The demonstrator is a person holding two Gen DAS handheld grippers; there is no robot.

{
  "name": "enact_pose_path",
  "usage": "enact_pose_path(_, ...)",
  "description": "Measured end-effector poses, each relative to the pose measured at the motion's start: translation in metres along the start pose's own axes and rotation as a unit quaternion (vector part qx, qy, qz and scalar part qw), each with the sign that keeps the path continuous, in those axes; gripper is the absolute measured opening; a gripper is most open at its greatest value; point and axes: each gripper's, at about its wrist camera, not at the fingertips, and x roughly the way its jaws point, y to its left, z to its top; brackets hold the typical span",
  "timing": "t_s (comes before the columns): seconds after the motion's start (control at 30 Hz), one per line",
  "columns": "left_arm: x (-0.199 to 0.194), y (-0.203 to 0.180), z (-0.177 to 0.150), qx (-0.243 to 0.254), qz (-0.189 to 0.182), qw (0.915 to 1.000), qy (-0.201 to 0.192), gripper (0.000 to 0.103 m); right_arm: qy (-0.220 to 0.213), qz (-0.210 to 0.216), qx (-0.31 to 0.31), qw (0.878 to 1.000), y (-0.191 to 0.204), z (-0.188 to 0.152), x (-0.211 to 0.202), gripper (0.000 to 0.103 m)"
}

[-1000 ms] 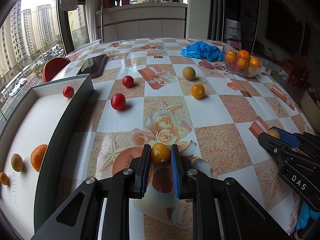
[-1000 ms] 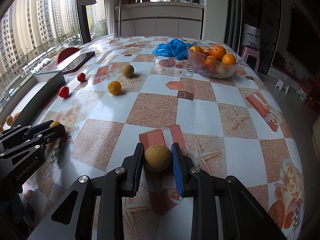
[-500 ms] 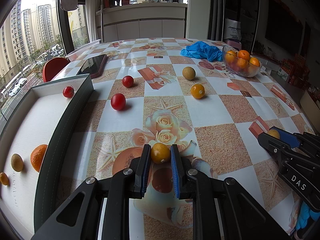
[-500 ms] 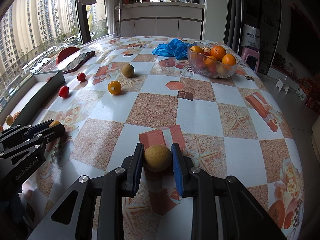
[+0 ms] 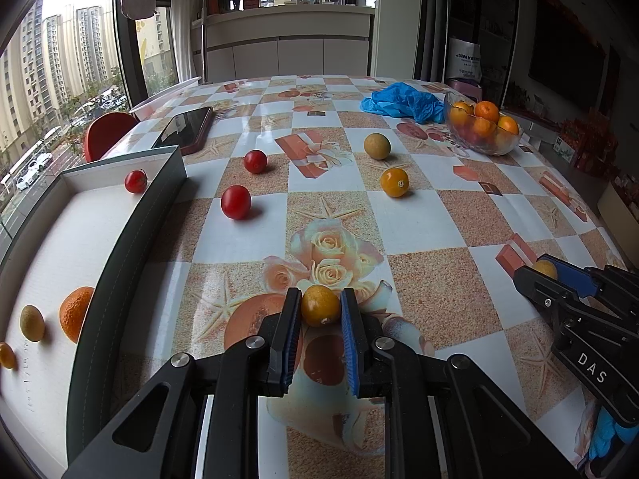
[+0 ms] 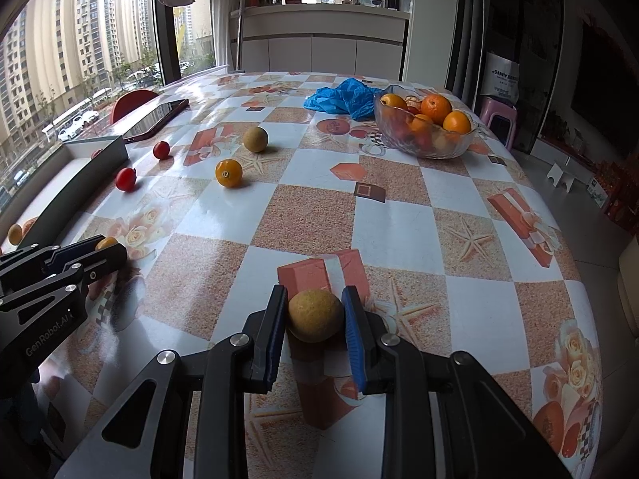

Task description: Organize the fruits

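Left wrist view is showing the left gripper reaching forward low over the table, its fingers closing narrowly on a small yellow-orange fruit that is sitting between the blue pads; whether the fruit is touching the cloth I cannot tell. At about three o'clock the right gripper is lying level, pinching a tan round fruit. Right wrist view is showing that same right gripper pointing straight ahead, fingers pressing both sides of the tan round fruit, while the left gripper is showing at nine o'clock with its fruit at the tips.

At nine o'clock in the left wrist view, a dark-walled tray is holding a cherry tomato at its far end, and an orange, a tan fruit and a small yellow one at its near end. Two more tomatoes are lying loose on the checked, flower-printed cloth just beside the tray, with an orange fruit and a tan ball toward twelve o'clock. Farther back, at one o'clock, a glass bowl of oranges is standing near a crumpled blue bag, and a phone is lying at eleven o'clock. Windows are showing tower blocks at ten o'clock, white cabinets at twelve
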Motion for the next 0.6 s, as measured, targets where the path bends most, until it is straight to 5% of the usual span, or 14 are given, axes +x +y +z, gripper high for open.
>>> enact_pose_path(0.6,-0.025,0.02,-0.005,-0.02,-0.048,0.9985,0.017,0.02,0.032,0.02,-0.019,0.999,0.02,0.013,-0.012,0.03)
